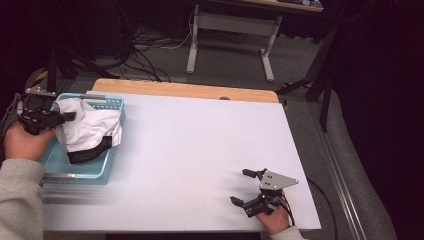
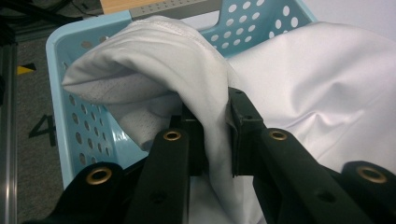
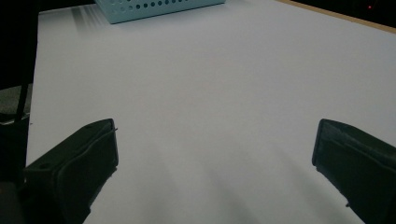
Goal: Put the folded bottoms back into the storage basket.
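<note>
White garment [image 1: 90, 127] sits bunched in the blue basket [image 1: 107, 172] at table's left; our left gripper [image 2: 215, 135] pinches a fold. Lifting it out remains, we judge. Right gripper [image 1: 246, 187] waits, jaws wide, holding nothing.

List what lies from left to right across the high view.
Left claw → white cloth in the blue basket → bare white table → right claw.
</note>
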Available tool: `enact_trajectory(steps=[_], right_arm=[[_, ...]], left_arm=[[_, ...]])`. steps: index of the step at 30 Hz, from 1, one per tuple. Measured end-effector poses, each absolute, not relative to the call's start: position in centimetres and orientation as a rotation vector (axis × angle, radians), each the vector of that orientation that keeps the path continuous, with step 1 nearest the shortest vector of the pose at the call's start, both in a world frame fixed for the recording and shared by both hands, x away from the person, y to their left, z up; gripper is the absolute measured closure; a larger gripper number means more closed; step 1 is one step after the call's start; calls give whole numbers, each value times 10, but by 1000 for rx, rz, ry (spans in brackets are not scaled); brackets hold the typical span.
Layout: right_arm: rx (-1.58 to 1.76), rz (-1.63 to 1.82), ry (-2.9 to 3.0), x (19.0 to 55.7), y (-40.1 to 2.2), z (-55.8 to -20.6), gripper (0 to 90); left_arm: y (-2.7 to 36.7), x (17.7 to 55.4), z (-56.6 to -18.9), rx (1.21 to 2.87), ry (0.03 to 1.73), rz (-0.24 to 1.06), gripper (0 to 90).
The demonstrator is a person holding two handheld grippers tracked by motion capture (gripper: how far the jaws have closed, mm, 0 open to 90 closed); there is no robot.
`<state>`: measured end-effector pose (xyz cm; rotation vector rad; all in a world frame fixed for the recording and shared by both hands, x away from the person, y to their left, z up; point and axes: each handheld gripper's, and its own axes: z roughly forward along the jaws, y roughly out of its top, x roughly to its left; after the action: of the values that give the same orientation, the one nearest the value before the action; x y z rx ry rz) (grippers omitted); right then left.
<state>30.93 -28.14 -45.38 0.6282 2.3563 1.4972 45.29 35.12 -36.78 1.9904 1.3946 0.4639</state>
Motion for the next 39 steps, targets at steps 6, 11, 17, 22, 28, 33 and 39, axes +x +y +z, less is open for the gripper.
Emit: enact_trajectory(steps=[6,11,17,22,28,33,39], right_arm=[[627,1499,2356,309,-281,-454,10],[627,1497,2356,309,-281,-454,10],[628,1497,2357,309,-281,-454,10],[627,1498,2357,309,-281,-454,10],[628,1499,2358,309,-281,-454,10],[629,1497,2358,309,-281,-454,11],[631,1497,2359,310,-281,-454,10]], left_arm=[[351,456,-370,1993,1387,487,788],[346,460,-373,2016,1379,486,786],[341,463,-376,2042,1354,482,785],[340,463,-376,2063,1333,528,761],[347,460,-372,2028,1417,564,707],[350,454,-368,2005,1509,608,656],[336,446,-369,2069,1440,550,695]])
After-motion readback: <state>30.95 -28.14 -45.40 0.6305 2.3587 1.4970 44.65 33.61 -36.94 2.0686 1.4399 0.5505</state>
